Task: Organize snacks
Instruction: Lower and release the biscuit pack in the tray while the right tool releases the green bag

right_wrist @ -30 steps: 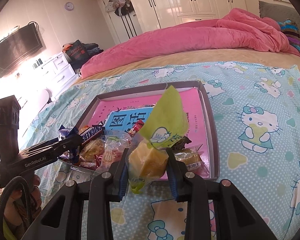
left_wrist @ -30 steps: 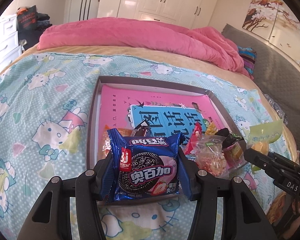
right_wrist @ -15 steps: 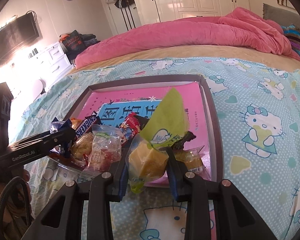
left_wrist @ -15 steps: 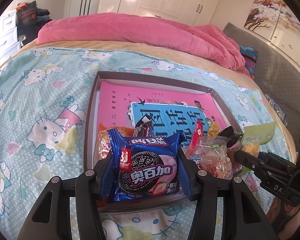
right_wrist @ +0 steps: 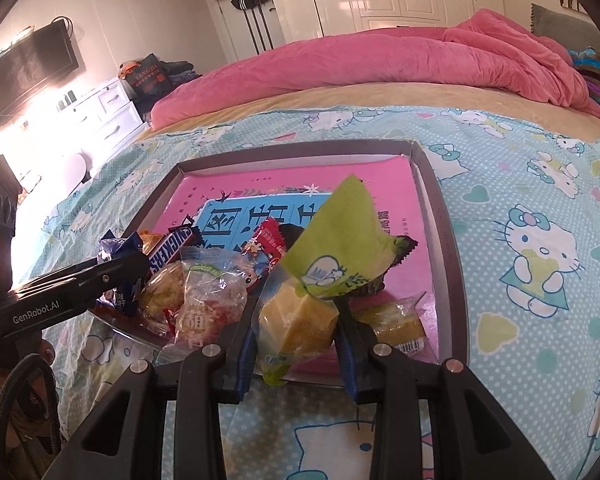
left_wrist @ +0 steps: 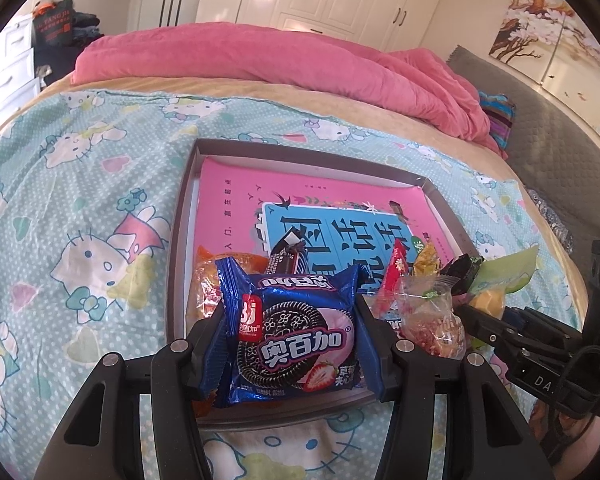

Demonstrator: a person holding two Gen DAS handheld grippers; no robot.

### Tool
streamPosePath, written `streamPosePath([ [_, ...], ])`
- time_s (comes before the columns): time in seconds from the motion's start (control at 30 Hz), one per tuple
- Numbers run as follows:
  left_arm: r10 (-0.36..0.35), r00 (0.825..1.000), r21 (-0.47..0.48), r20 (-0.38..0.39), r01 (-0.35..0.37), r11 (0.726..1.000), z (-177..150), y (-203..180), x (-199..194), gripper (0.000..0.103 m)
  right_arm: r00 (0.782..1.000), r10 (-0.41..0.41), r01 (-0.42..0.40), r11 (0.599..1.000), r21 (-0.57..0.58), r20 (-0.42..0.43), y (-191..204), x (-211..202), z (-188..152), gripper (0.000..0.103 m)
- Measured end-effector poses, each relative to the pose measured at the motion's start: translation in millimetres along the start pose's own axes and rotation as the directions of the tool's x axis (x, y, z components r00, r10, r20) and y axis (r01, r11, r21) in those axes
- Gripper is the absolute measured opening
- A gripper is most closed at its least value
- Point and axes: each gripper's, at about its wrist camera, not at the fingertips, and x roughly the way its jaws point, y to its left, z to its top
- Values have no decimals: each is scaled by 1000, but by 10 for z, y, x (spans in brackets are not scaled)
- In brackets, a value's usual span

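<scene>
A: Glossy blue cookie packet (left_wrist: 296, 332), pinched flat by the left gripper (left_wrist: 290, 344) over the shallow grey tray (left_wrist: 178, 248).

B: The right gripper (right_wrist: 296, 330) squeezes a crinkly green-topped cake bag (right_wrist: 300, 316).

A: Since a second ago, the tray looks nearer in both views.

B: A loose heap of wrapped candy (right_wrist: 208, 300) crowds the tray's near edge between them.
</scene>
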Motion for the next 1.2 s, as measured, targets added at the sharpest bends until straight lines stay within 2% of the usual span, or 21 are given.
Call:
streamPosePath([
  [0.3, -3, 1000, -4, -1, 3, 1000, -2, 7, -3, 57, 1000, 10, -10, 1000, 11, 15, -7, -60, -3, 38],
  [0.47, -5, 1000, -6, -1, 5, 1000, -5, 9, -2, 57, 1000, 12, -12, 1000, 11, 25, -2, -108, -5, 43],
  [0.9, -12, 1000, -13, -1, 12, 1000, -9, -9, -24, 58, 999, -7, 7, 1000, -1, 54, 33, -249, 11, 44],
  [1.03, -16, 1000, -11, 1, 16, 1000, -3, -24, -42, 59, 998, -22, 22, 1000, -2, 60, 37, -279, 5, 53],
  [1.2, -18, 1000, -3, 1, 18, 1000, 4, -51, -63, 62, 997, -42, 43, 999, -1, 70, 30, -322, 6, 54],
])
